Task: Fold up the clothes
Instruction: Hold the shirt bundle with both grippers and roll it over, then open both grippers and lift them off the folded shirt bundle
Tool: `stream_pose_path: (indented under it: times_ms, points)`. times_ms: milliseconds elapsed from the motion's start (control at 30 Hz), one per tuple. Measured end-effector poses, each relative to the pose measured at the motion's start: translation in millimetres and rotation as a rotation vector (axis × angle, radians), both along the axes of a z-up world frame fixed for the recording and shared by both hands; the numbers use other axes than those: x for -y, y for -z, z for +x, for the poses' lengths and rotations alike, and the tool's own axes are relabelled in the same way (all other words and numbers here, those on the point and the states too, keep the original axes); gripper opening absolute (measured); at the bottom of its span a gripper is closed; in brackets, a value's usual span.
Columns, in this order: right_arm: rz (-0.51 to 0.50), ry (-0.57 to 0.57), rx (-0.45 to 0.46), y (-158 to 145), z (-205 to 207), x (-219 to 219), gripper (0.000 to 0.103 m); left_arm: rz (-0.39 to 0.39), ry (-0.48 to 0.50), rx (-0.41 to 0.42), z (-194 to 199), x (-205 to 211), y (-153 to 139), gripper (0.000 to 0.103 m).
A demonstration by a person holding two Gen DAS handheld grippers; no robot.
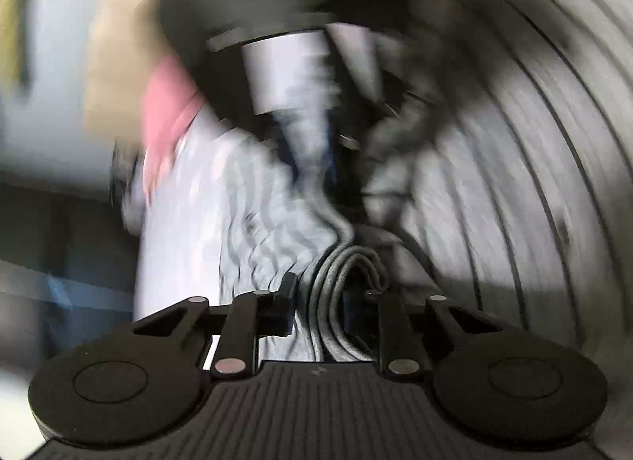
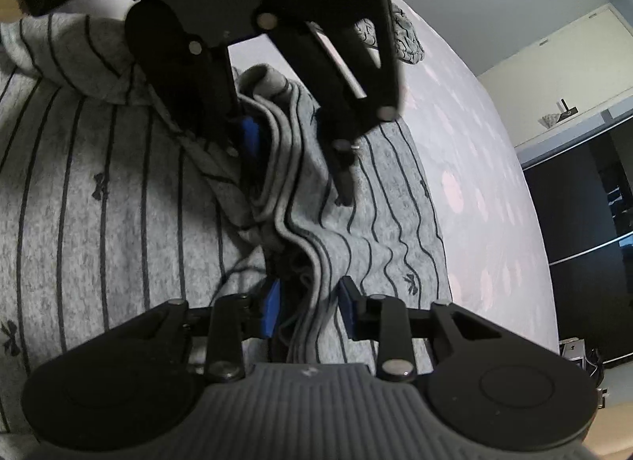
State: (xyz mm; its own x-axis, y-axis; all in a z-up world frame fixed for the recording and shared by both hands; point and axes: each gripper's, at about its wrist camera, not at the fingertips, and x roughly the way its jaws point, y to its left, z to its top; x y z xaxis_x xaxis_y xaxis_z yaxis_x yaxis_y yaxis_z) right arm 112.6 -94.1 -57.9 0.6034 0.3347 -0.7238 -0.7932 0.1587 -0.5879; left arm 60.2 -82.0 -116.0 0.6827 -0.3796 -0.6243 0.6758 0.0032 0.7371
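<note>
Mid-fold – the striped grey garment [image 2: 99,191] lies bunched at frame centre; left gripper [image 1: 322,297] pinches its ridge, right gripper [image 2: 306,309] stands slightly apart around it, flattening remains

Left claw [image 1: 322,293]: jaws drawn close, a bunched fold of the grey striped garment [image 1: 336,282] pinched between them; the left wrist view is heavily blurred, so the pinch looks firm rather than certain. Right claw [image 2: 308,307]: blue pads [image 2: 271,307] stand slightly apart, the garment's folded edge running between them, contact unclear. Both claws face each other across that fold, pointing downward.
</note>
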Motion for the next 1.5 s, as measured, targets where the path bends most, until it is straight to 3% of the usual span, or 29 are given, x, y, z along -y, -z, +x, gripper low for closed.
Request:
stream_pose_path:
  times_ms: [33,167,233,300,367,567,667,767,800,833,967,1067,1167,1267,1367,1500]
  points:
    - [0.025,0.022,-0.012,-4,3,1,0.018,-0.081,-0.065,-0.052,9,-3,-12,0.014]
    - [0.238,0.171,-0.101,-30,25,17,0.015,-0.411,-0.331,-0.264,45,-22,-60,0.012]
    - [0.352,0.258,-0.175,-41,39,27,0.014,-0.468,-0.390,-0.310,55,-29,-68,0.012]
    - [0.419,0.323,-0.242,-48,47,34,0.014,-0.426,-0.371,-0.302,51,-28,-63,0.012]
    - [0.423,0.343,-0.276,-45,52,33,0.014,-0.373,-0.343,-0.298,43,-23,-56,0.012]
    - [0.287,0.294,-0.300,-23,39,21,0.015,-0.159,-0.239,-0.256,21,-19,-19,0.012]
    - [0.248,0.275,-0.294,-20,38,21,0.018,-0.109,-0.224,-0.257,19,-24,-12,0.016]
    - [0.235,0.258,-0.306,-23,35,25,0.028,-0.151,-0.231,-0.346,23,-34,-24,0.033]
    - [0.247,0.250,-0.310,-28,34,29,0.037,-0.184,-0.244,-0.376,25,-40,-30,0.043]
    - [0.263,0.241,-0.313,-33,32,33,0.044,-0.218,-0.257,-0.407,26,-47,-36,0.047]
    - [0.350,0.255,-0.317,-53,27,53,0.052,-0.419,-0.397,-0.512,53,-69,-63,0.047]
    - [0.430,0.367,-0.315,-68,34,79,0.052,-0.622,-0.585,-0.587,85,-93,-76,0.047]
    - [0.517,0.544,-0.318,-74,55,103,0.051,-0.735,-0.752,-0.689,117,-106,-65,0.047]
    - [0.601,0.706,-0.349,-67,77,126,0.051,-0.774,-0.860,-0.777,142,-107,-42,0.047]
    - [0.634,0.791,-0.387,-54,94,130,0.052,-0.780,-0.897,-0.821,148,-109,-24,0.046]
    - [0.631,0.855,-0.448,-35,110,134,0.052,-0.751,-0.876,-0.806,155,-110,-14,0.025]
